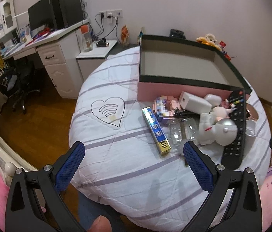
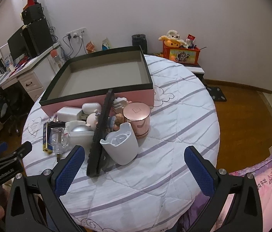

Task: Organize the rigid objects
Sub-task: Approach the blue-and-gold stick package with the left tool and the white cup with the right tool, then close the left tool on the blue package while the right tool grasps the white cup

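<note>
Both hand-held grippers hover with fingers spread apart and empty: the left hand-held gripper [image 1: 134, 154], the right hand-held gripper [image 2: 135, 156]. The remote control [image 2: 101, 135] lies just ahead of the right one, leaning on the white cup [image 2: 121, 147], its long axis running away toward the pink box [image 2: 101, 71]. Beyond the remote control the box sits open and empty on the quilted table [image 2: 174, 116].

"LOCFRD" on pink bedding [image 2: 271, 176]
</note>
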`<state>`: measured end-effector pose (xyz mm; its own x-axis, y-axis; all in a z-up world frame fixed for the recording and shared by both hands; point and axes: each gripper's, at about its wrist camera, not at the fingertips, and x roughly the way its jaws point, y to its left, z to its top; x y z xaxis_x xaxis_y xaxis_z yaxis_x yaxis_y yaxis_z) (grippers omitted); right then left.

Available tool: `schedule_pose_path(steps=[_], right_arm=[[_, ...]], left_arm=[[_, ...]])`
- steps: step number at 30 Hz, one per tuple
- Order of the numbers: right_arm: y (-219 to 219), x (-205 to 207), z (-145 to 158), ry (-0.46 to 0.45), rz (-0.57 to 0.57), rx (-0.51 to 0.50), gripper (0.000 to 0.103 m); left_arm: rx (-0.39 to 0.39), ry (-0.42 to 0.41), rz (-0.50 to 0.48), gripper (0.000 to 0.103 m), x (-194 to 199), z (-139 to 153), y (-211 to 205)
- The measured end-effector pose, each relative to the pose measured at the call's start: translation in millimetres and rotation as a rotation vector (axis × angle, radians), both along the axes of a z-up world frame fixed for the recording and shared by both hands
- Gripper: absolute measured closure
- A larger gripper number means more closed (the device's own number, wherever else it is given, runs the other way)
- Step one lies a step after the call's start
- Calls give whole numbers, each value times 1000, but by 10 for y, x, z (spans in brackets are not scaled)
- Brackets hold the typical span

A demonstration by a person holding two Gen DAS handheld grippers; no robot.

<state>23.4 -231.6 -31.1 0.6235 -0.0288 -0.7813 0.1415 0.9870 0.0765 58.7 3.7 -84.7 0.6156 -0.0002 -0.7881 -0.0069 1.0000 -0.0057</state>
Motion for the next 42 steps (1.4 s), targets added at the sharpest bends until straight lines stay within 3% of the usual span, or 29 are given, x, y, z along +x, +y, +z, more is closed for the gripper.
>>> schedule_pose_path(steps=[11, 15, 24, 37, 42], right_arm=[[-44, 138, -224, 49, 21, -1, 4], [-44, 190, -339, 75, 38, 2, 12], [8, 354, -546, 111, 83, 4, 21], [-35, 320, -463, 100, 92, 21, 21], [12, 323, -482, 96, 99, -6, 21]], left_arm=[[-11, 55, 26, 0, 289, -291, 11], [-27, 71, 44, 0, 386, -386, 35], [-40, 97, 67, 0, 556, -523, 62], [-16, 77, 43, 0, 425, -411, 58], [-25, 98, 40, 0, 466, -494, 51]])
